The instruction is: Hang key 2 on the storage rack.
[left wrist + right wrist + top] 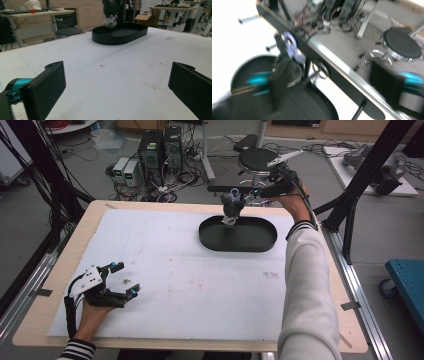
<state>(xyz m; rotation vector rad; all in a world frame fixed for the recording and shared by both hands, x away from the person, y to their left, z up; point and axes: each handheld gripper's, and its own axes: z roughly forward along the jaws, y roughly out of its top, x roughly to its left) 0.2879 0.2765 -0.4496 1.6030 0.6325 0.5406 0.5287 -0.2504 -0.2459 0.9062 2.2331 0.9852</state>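
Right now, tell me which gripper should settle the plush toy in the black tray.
Right. The right gripper is over the far rim of the black tray, with the plush toy hanging at its open jaws. The left gripper rests open at the near left corner, far from the tray.

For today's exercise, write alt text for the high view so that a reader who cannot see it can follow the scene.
The right gripper hangs over the far end of a black oval tray, with a dark plush toy at its jaws above the tray. The left gripper rests open on the white table mat, holding nothing.
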